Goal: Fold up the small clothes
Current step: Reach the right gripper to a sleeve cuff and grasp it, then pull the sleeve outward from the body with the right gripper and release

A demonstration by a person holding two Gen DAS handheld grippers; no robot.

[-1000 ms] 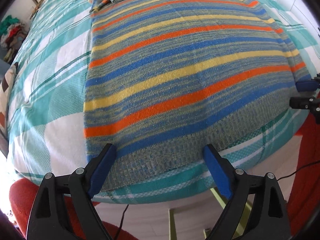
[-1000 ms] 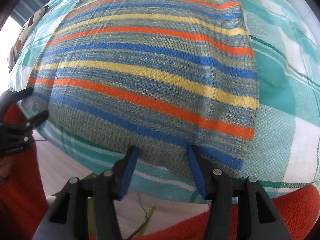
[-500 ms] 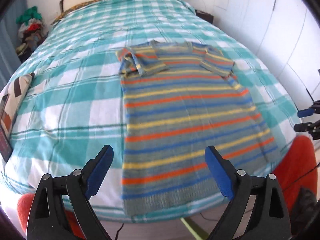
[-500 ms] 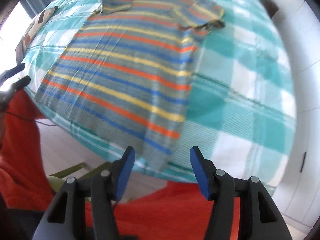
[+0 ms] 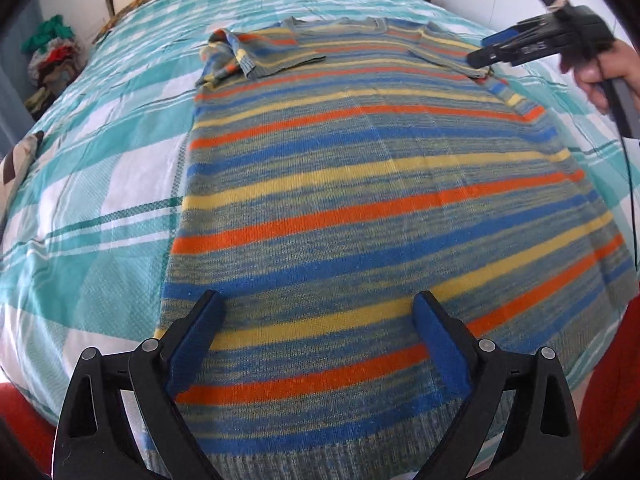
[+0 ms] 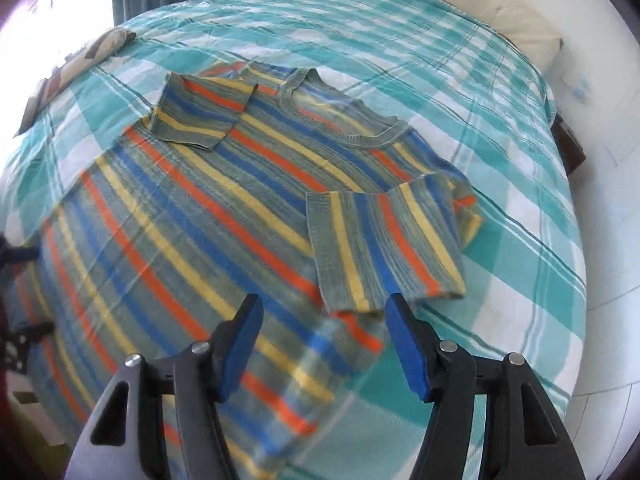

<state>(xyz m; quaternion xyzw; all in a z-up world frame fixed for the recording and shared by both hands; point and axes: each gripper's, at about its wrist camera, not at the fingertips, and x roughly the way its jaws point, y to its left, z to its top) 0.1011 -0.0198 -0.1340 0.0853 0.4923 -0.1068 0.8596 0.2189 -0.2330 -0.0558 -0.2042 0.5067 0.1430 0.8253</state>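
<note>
Striped sweater (image 5: 360, 208) lies flat on the plaid bedspread (image 5: 100, 152), sleeves already tucked in. Your left gripper (image 5: 316, 320) hovers wide open over the hem, right gripper (image 6: 324, 320) wide open beside the folded sleeve (image 6: 384, 240). Pinch both layers evenly before lifting.

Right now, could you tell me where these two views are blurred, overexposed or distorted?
Left wrist view: fisheye bulges the striped sweater; stripes near the left tool are soft. Right wrist view: window light blows out the upper left corner; the sweater's near edge beside the right tool is smeared, while its folded sleeve stays sharp.
</note>
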